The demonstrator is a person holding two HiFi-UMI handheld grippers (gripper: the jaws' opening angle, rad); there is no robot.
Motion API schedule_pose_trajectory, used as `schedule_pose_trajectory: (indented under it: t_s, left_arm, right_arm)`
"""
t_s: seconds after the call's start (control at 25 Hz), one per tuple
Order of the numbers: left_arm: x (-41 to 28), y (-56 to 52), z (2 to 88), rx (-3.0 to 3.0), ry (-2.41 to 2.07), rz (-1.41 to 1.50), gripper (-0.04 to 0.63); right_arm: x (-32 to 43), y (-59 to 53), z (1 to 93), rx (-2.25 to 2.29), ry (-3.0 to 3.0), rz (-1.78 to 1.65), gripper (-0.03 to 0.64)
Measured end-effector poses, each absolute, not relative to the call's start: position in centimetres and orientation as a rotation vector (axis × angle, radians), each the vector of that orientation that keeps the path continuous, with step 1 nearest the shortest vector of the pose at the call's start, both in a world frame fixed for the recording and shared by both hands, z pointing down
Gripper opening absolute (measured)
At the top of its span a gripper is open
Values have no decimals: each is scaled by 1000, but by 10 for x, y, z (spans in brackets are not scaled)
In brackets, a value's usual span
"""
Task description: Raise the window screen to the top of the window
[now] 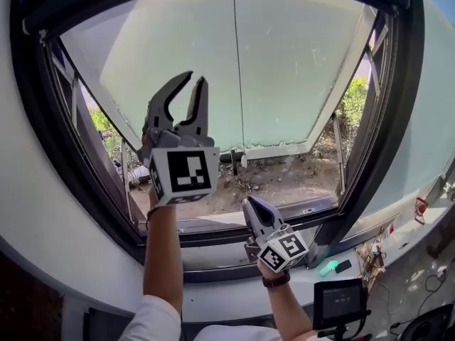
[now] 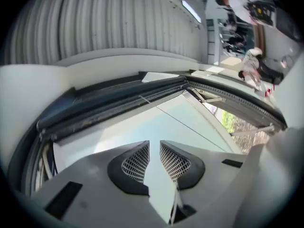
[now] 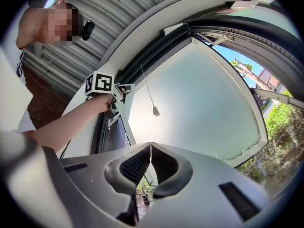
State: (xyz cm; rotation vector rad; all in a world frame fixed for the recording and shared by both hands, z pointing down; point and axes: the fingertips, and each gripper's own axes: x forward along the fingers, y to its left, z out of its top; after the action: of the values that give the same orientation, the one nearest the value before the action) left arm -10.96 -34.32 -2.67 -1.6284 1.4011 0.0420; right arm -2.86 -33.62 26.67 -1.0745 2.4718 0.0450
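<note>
Aloft, left claw (image 1: 194,79) ajar, empty.

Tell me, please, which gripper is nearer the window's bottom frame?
Right. The right gripper sits low, just above the bottom frame; the left gripper is raised high before the pane.

One left claw (image 1: 196,79), one right claw (image 1: 254,204), one window (image 1: 306,62), one pull cord (image 1: 235,69).

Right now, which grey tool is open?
The left grey plastic tool, held higher up: a gap shows between its jaws, while the lower right tool is shut.
</note>
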Motion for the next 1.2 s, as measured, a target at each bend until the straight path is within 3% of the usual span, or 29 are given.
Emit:
schedule_pose_trajectory:
  t_s: [0.24,0.48,0.64,0.92,1.2]
  left_arm:
    - [-133,-332,187,-2195,1560,155,66]
    - [-138,-326,367,-2569,1716,-25,49]
    - [-153,-309,397,-2605,1775,37,2]
    - [-173,-292,426,-2660,1783,35,2]
    - [-163,-274,428,-2644,1720,19,2]
  right_arm:
    - [-32,-332,327,-1176,2530,-89,5]
    - [-42,-327,365,-1283,2578,-135,5]
    - [-61,-316,387,-1312,2627,-191,5]
    - [-93,-284,423,-1349,2683,-270,5]
    - [-89,-269,419,-1610,2738,47,5]
